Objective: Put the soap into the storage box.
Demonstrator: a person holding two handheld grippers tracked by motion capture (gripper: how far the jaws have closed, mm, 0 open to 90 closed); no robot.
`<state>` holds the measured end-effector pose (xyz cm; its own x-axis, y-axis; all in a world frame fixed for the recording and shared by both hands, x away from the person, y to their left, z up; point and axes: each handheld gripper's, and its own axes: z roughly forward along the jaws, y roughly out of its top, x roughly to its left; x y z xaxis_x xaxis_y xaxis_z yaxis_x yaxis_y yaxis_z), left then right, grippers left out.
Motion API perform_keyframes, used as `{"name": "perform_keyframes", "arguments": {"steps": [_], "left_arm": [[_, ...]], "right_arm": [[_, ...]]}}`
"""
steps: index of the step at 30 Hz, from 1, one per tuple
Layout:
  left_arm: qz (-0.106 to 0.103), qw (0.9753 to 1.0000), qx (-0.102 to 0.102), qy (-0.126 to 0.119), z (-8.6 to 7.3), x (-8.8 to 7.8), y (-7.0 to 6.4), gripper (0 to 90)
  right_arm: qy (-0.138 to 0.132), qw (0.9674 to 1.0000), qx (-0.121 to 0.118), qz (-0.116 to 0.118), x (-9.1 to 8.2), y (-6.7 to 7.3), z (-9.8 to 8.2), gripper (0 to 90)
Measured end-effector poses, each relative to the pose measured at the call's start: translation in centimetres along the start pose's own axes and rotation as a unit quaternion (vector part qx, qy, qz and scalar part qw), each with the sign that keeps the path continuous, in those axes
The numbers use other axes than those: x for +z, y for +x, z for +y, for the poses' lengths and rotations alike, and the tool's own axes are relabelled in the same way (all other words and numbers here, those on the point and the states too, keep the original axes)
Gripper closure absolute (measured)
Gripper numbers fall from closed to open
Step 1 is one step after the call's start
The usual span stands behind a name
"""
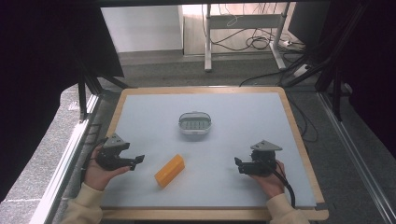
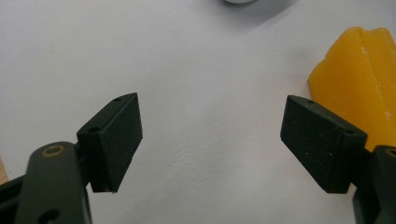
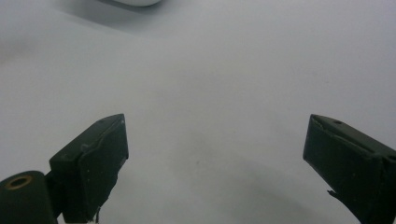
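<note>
A pale grey mat [image 1: 243, 121] on a wood-edged table [image 1: 306, 154] is seen from the high view, and both tongs are held low over its near part. Beyond the two tongs, roughly midway between them and well apart from each, a small oval grey dish [image 1: 194, 123] with a ribbed green insert is set on the mat.

A yellow block [image 1: 169, 170] is laid on the mat between the two tongs, near the left gripper [image 1: 135, 161] and well apart from the right gripper [image 1: 239, 164]. In the left gripper view the block [image 2: 359, 86] is found just beyond the right-hand jaw and to its outer side, not between the jaws; whether it is touched by that jaw cannot be told.

The left gripper [image 2: 211, 140] is held by the person's left hand [image 1: 95, 170] with its jaws spread wide and released, nothing but bare mat [image 2: 205, 70] being seen between them.

The right gripper [image 3: 215, 163] is held by the right hand [image 1: 273, 179], a cable being trailed back from it. Its jaws are likewise spread wide and released over bare mat [image 3: 224, 84], with nothing grasped.
</note>
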<state>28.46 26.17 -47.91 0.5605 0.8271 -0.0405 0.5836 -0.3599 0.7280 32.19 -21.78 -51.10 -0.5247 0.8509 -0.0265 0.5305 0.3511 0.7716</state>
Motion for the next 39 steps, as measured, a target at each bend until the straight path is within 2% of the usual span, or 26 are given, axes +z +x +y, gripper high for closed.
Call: {"name": "perform_keyframes", "arguments": {"steps": [4,9,13,21,26,27,33,39], "left_arm": [[-0.004,1.0000,0.002,0.006,0.0,0.2,-0.1,21.8],[-0.010,0.9999,0.004,0.006,0.0,0.3,-0.5,22.9],[-0.016,0.9998,0.008,0.005,0.2,0.2,-0.7,23.2],[-0.017,0.9998,-0.002,0.002,0.3,-0.3,-0.5,24.1],[-0.021,0.9998,-0.003,-0.003,0.8,-0.6,-1.0,25.4],[-0.030,0.9995,-0.002,-0.003,1.2,-0.7,-1.4,25.5],[-0.036,0.9993,0.012,-0.002,1.9,-1.1,-2.0,26.9],[-0.046,0.9989,0.011,-0.004,2.5,-1.7,-2.4,30.7]], "right_arm": [[0.002,0.9999,-0.008,0.010,-0.6,0.0,-0.3,7.2],[-0.005,0.9999,-0.012,0.006,-0.9,0.3,-0.2,6.8],[-0.002,0.9998,-0.017,0.012,-0.9,0.5,-0.2,6.7],[-0.008,0.9999,-0.009,0.011,-1.1,0.1,-0.2,6.6],[-0.010,0.9999,-0.007,0.011,-1.3,0.0,-0.3,6.6],[-0.010,0.9999,-0.007,0.009,-1.3,0.0,-0.3,6.5],[-0.014,0.9998,-0.004,0.010,-1.3,-0.1,-0.3,6.6],[-0.011,0.9999,-0.004,0.011,-1.3,-0.1,-0.4,6.6]]}}
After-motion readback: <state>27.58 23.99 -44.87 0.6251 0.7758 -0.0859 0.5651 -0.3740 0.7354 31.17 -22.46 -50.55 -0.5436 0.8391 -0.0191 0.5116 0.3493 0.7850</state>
